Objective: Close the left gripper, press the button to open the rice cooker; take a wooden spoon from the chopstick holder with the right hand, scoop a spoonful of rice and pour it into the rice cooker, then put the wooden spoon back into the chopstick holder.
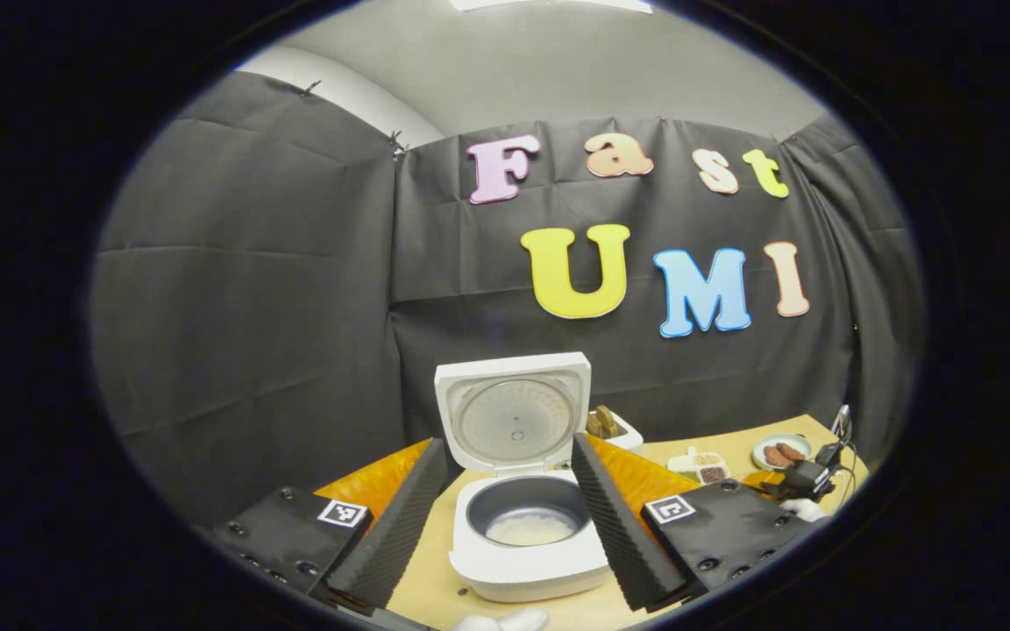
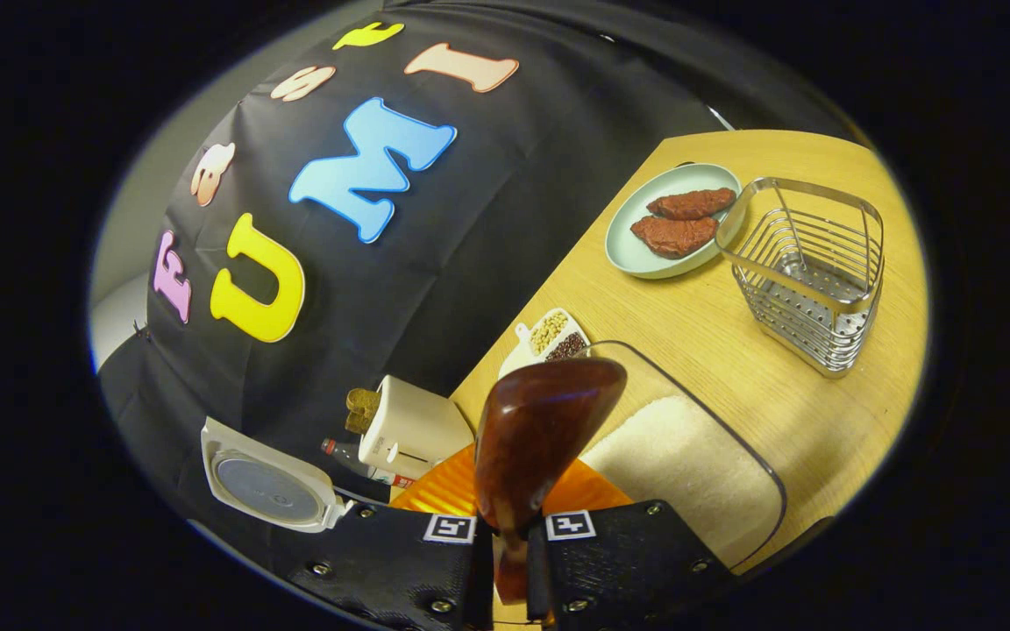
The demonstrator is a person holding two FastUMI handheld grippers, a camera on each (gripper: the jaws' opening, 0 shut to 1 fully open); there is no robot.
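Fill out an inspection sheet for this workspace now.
Surface: wooden table.
Job's things: rice cooker lid up, rice in the pot; wooden spoon over the clear rice container; wire chopstick holder empty.
Clutter: plate of meat, divided dish of beans, toaster.
Grippers: left gripper open; right gripper shut on the spoon handle.
Cables: nothing seen.
Surroundings: black cloth wall.

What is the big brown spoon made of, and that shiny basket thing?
The spoon looks like dark polished wood: reddish-brown with a glossy sheen. The basket looks like bare metal wire, probably steel: thin silvery bars and a floor with small holes.
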